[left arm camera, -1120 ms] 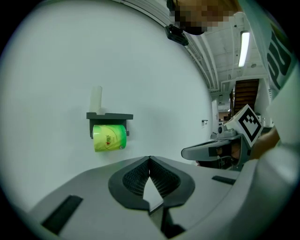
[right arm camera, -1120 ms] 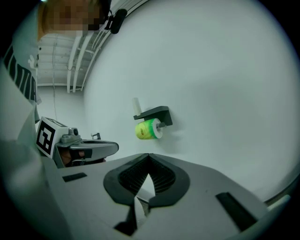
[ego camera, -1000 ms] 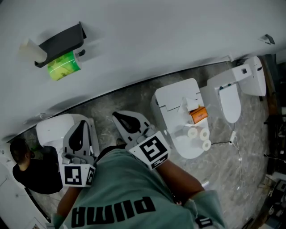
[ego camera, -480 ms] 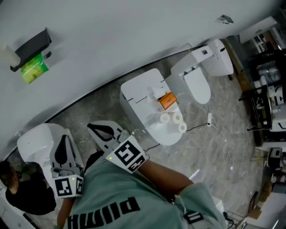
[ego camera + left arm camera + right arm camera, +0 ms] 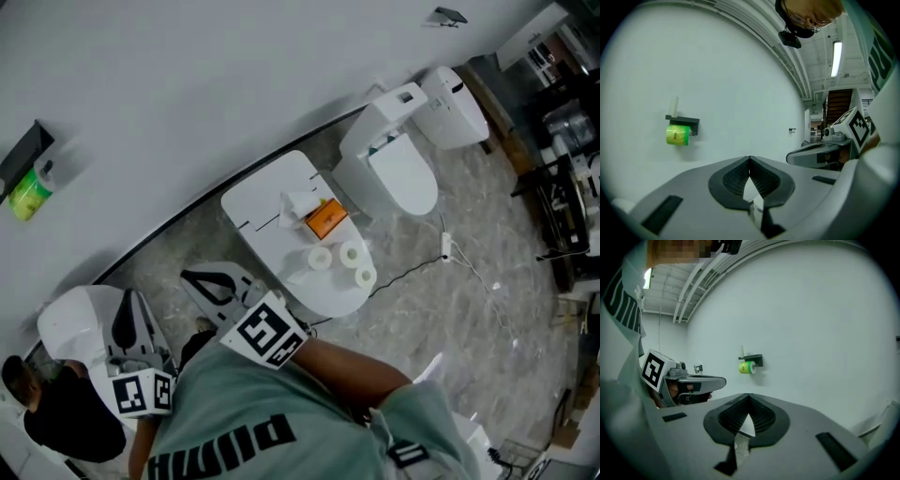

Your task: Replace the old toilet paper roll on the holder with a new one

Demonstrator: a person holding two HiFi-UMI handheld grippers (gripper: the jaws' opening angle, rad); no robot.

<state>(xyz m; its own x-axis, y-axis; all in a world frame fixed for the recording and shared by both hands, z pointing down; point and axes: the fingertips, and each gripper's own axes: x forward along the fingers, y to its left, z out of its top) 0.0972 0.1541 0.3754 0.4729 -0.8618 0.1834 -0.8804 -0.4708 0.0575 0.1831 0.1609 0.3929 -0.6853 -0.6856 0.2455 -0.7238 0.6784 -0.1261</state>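
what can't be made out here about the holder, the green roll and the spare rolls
Holder: head view, cut off by the left edge.
Green roll: too small in all views to tell how much paper is left.
Spare white rolls: head view only; both gripper views face the wall.
Orange box: head view, print too small to read.

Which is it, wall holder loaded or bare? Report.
Loaded: a green roll hangs beneath the black wall holder, filling its spindle.
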